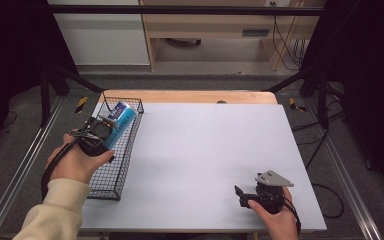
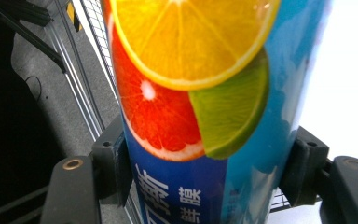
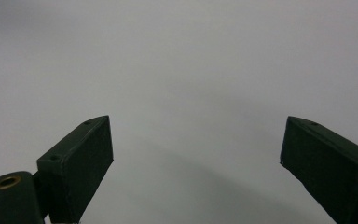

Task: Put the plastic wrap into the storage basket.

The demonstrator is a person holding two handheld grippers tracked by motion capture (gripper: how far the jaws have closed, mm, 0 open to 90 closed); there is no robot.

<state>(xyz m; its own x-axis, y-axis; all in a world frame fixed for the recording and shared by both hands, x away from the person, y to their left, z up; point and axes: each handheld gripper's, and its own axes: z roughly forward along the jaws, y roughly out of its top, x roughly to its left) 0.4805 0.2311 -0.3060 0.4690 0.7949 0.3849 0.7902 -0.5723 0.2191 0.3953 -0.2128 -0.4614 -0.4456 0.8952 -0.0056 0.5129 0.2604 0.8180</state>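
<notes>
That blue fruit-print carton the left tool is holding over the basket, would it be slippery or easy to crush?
The blue carton looks glossy, so it is probably somewhat slippery. The left tool clamps its sides with no visible denting, so it seems fairly stiff. Tall and narrow, it would likely tip if stood in the wire basket.

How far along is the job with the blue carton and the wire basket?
Done: the left tool has gripped the blue fruit-printed drink carton. In hand: it holds the carton over the black wire basket. Left: lowering and releasing it. The right tool rests open on the white table.
</notes>
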